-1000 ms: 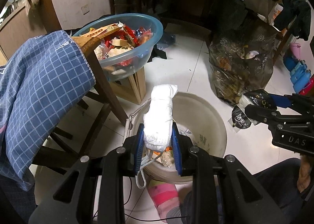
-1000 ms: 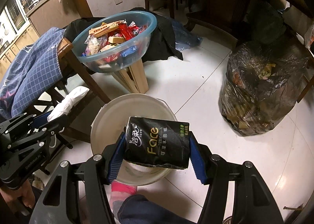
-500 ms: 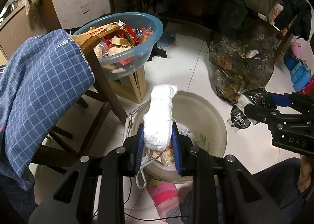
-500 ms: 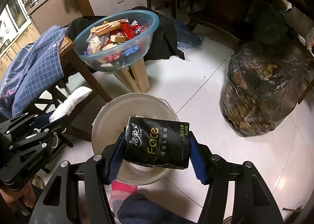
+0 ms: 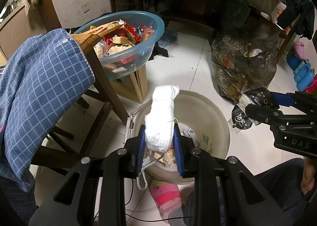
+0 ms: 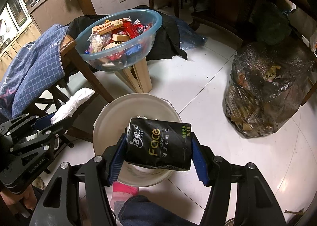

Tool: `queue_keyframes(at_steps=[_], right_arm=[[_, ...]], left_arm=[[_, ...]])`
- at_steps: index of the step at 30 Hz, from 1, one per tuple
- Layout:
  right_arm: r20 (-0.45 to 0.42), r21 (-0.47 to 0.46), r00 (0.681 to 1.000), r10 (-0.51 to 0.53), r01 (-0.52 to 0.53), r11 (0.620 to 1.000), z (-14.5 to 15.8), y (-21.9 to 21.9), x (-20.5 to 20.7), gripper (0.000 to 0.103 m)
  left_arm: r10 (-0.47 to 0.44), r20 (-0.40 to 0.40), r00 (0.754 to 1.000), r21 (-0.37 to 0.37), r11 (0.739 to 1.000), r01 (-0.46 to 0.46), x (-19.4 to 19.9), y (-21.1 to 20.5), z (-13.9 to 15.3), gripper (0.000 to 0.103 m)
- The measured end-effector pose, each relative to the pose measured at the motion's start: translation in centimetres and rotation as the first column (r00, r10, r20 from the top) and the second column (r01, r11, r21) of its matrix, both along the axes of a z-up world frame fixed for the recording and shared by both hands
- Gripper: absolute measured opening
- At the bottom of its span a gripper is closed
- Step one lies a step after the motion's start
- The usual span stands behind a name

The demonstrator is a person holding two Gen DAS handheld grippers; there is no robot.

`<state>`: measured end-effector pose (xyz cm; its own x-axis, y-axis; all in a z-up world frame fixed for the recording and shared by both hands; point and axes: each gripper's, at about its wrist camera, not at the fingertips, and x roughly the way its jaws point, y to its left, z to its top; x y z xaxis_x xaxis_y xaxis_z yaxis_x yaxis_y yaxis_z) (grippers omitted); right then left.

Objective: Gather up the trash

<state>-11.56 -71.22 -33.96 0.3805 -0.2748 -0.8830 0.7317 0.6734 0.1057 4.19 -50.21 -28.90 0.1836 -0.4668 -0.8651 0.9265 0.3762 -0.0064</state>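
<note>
My left gripper (image 5: 159,140) is shut on a rolled white face mask (image 5: 162,115), whose ear loops dangle below the pads. It hangs over the near left rim of a beige bucket (image 5: 208,111) that has scraps at the bottom. My right gripper (image 6: 158,146) is shut on a black tissue pack (image 6: 158,142) with "Face" printed on it, held above the same bucket (image 6: 126,107). In the left wrist view the right gripper (image 5: 257,105) and the tissue pack (image 5: 243,115) sit beyond the bucket's right rim. The right wrist view shows the left gripper (image 6: 53,121) and the mask (image 6: 73,103) at the left.
A blue bowl (image 5: 156,27) full of snack wrappers rests on a wooden stand behind the bucket. A wooden chair draped with blue checked cloth (image 5: 39,87) stands to the left. A full dark trash bag (image 5: 243,67) sits at the right. A person's pink-socked foot (image 5: 168,194) touches the bucket's near side.
</note>
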Motion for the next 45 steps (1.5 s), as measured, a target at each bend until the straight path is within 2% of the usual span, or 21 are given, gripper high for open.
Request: queue_keyframes(at_steps=[3,5,8,17,21,26,31,34,37,41,43,44,45], right_arm=[[0.001,-0.001,1.000,-0.004,0.004,1.000,-0.1,-0.3,0.0,0.066],[0.003,-0.001,1.000,-0.012,0.012,1.000,-0.1,-0.4,-0.2,0.067],[0.003,-0.002,1.000,-0.016,0.016,1.000,-0.2,-0.5,-0.4,0.070],[0.034,-0.016,0.999,-0.019,0.020,1.000,0.5,-0.6,-0.7,0.072],[0.069,-0.063,0.998,-0.008,0.012,0.998,2.1,0.1,-0.8,0.080],[0.112,-0.147,0.994,-0.012,0.029,0.989,4.8,0.8,-0.9,0.086],[0.181,-0.238,0.984,0.001,0.043,0.970,8.4,2.0,-0.9,0.098],[0.226,-0.294,0.974,0.031,0.037,0.955,11.0,3.3,-0.2,0.098],[0.285,-0.335,0.956,0.077,0.024,0.942,13.6,4.7,0.9,0.098],[0.345,-0.397,0.921,0.183,-0.033,0.917,17.3,7.6,4.0,0.098],[0.368,-0.436,0.893,0.261,-0.082,0.896,19.3,9.7,6.3,0.098],[0.379,-0.449,0.877,0.296,-0.106,0.887,20.1,10.7,7.3,0.098],[0.392,-0.470,0.853,0.344,-0.136,0.872,21.1,12.1,8.8,0.098]], left_arm=[[-0.001,0.005,1.000,0.011,1.000,0.001,0.0,-0.1,-0.2,0.031],[0.006,0.009,1.000,0.012,1.000,-0.006,0.1,-0.1,-0.2,0.049],[0.025,0.014,1.000,0.015,1.000,-0.026,0.4,0.0,-0.5,0.061],[0.044,0.025,0.999,0.008,0.999,-0.044,0.6,0.2,-0.2,0.069],[0.064,0.036,0.997,-0.021,0.998,-0.063,1.0,0.7,0.8,0.076],[0.097,0.065,0.993,-0.083,0.992,-0.092,1.4,1.5,3.3,0.090],[0.143,0.098,0.985,-0.143,0.981,-0.129,2.1,2.8,6.3,0.097],[0.199,0.118,0.973,-0.200,0.964,-0.173,2.9,4.3,8.6,0.097],[0.284,0.167,0.944,-0.260,0.936,-0.236,4.2,6.6,11.3,0.097],[0.422,0.222,0.879,-0.328,0.881,-0.340,6.4,10.7,14.8,0.097],[0.503,0.255,0.826,-0.363,0.842,-0.400,7.8,13.2,16.6,0.097],[0.554,0.268,0.788,-0.386,0.811,-0.439,8.7,15.1,17.7,0.097],[0.582,0.274,0.766,-0.399,0.793,-0.460,9.3,16.1,18.3,0.098]])
